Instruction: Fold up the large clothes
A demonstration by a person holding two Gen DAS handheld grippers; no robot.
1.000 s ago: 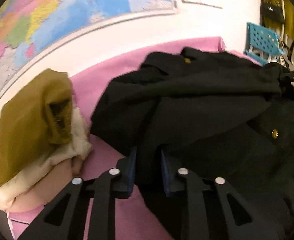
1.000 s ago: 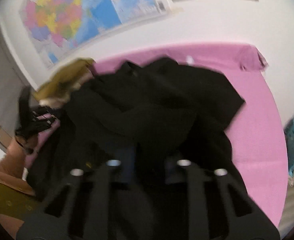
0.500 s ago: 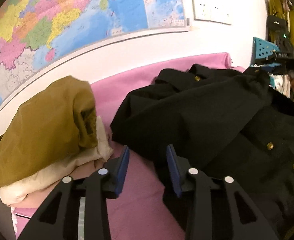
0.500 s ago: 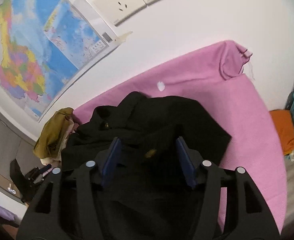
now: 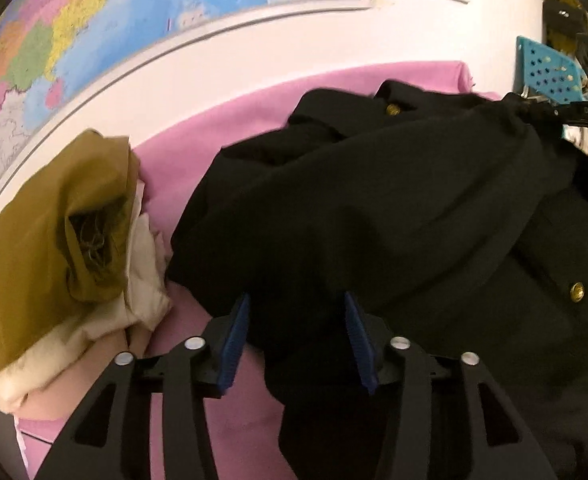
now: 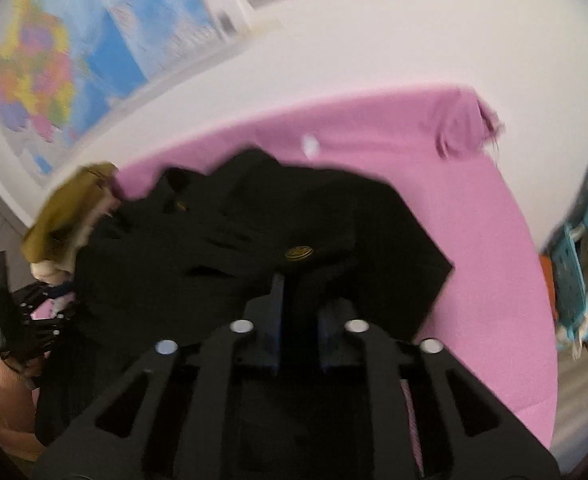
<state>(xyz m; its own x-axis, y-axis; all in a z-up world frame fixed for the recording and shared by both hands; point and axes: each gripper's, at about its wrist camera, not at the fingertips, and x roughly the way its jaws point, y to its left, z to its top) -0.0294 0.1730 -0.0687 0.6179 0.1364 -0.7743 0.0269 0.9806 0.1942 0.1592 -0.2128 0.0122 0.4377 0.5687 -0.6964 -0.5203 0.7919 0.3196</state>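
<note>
Blurred black coat [image 6: 253, 240] hides right jaws' grip (unclear)

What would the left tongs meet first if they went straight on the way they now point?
Most likely the black coat. The left tongs are opening, with a fold of the coat already between the jaws, and more of it lies straight ahead. Depth is hard to judge through the fisheye, but nothing else shows in that line.

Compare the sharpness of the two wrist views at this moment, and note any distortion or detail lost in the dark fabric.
Left wrist view: mostly sharp, the black coat and its gold buttons crisp, though the folds sink into shadow; fisheye bends the wall map. Right wrist view: motion-blurred throughout, map and coat edges smeared, pink cover soft; dark corners vignette both.
</note>
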